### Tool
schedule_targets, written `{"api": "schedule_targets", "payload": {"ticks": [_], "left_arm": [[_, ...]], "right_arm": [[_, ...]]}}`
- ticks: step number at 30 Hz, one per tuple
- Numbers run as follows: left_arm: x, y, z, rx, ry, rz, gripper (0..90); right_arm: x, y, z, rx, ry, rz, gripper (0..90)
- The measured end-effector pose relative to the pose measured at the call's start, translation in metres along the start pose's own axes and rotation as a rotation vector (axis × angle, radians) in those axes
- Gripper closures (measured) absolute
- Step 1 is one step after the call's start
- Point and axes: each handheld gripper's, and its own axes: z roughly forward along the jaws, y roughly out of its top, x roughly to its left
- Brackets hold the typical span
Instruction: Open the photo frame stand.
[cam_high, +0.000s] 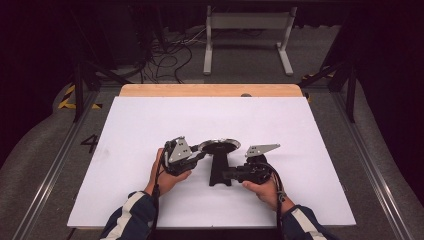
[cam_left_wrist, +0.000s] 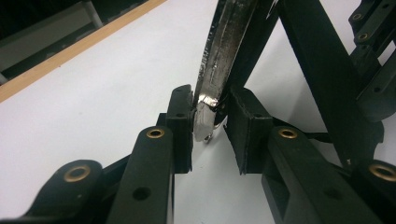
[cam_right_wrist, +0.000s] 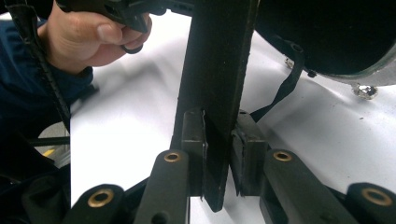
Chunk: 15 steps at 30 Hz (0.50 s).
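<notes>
Here, at a white table top with a wooden far edge, a person in a dark jacket with pale sleeve stripes works a two-jaw tool in each hand on a small black stand that carries a round, silver-rimmed dish at its top. The stand sits near the middle of the table, between the two hands, its foot nearer the person and the dish at the far end.

The left gripper reaches in from the left. In the left gripper view its pads are clamped on the shiny metal rim of the dish, the rim's edge pinched between them, with the dark bars of the stand rising just behind.

The right gripper comes from the right, low on the stand. In the right gripper view its jaws are pressed on the flat black upright of the stand, one pad on each face. The dark underside of the dish hangs above at the right, and the person's left hand shows at the upper left.

Beyond the table lie tangled cables and a pale metal frame on the floor.
</notes>
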Motion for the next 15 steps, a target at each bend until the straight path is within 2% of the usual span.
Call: {"api": "schedule_targets", "payload": {"ticks": [15], "left_arm": [[-0.0046,-0.0011,-0.0010,0.014,0.005,0.024,71.1]], "right_arm": [[0.0044,-0.0038,0.0021,0.032,-0.002,-0.017,78.8]]}}
